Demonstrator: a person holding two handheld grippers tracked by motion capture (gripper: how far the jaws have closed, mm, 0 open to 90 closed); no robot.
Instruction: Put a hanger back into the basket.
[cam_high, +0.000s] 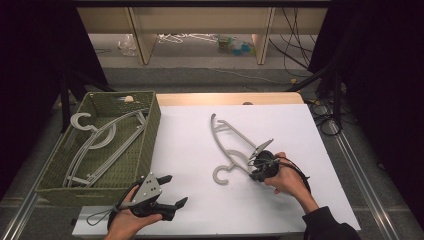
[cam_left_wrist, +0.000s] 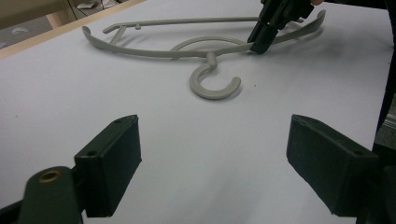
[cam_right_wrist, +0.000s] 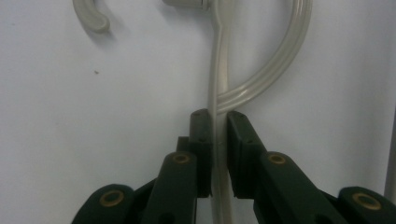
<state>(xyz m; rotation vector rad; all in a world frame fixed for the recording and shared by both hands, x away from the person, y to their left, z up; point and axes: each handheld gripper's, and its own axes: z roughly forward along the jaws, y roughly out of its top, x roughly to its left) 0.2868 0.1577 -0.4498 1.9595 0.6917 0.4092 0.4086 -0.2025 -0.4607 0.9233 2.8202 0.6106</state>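
Observation:
A grey plastic hanger (cam_high: 234, 139) lies flat on the white table top (cam_high: 190, 135), its hook (cam_high: 220, 175) pointing toward the front edge. My right gripper (cam_high: 255, 167) is shut on the hanger's arm just beside the curved neck loop; in the right gripper view the bar (cam_right_wrist: 218, 70) runs straight between the pads of the right gripper (cam_right_wrist: 218, 125). My left gripper (cam_high: 175, 190) is held near the front left, open, with nothing between its jaws. In the left gripper view the left gripper (cam_left_wrist: 212, 154) faces the hanger (cam_left_wrist: 205, 51) and the right gripper (cam_left_wrist: 260, 39) across bare table.
A green woven basket (cam_high: 152, 132) stands at the table's left edge and holds grey hangers (cam_high: 97, 142). Beyond the table's far edge are wooden shelf legs (cam_high: 140, 35) and loose cables (cam_high: 300, 40) on the floor.

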